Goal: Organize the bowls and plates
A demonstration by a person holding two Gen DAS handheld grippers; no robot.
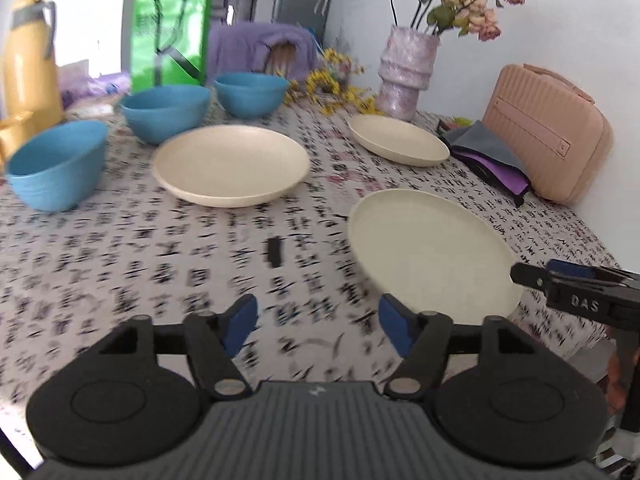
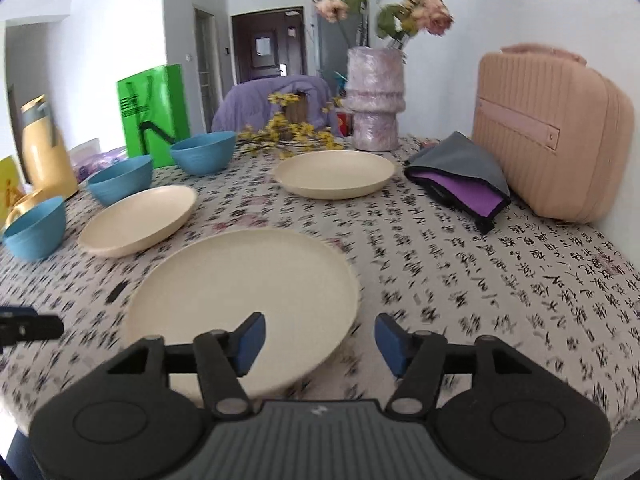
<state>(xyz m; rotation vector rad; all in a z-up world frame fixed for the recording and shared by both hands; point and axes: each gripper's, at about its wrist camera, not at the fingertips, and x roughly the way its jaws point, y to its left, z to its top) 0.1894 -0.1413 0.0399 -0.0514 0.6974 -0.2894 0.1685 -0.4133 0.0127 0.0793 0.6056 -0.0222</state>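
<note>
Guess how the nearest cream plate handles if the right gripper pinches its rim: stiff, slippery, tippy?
The nearest plate looks rigid and matte, so it probably won't flex or slip much. It is wide and shallow: a one-edge pinch by the right gripper would likely let it droop. Lying flat on the tablecloth, it should slide, not roll.

My pads [image 1: 394, 326]: blue, on black fingers
Plates [image 2: 244, 292]: cream, plain
Bowls [image 1: 56, 164]: blue
Cloth [image 2: 460, 280]: white, black script, faint pink flowers
Bag [image 1: 172, 36] at my 11 o'clock: green, black lettering
Case [image 2: 548, 140]: pink, ribbed
</note>
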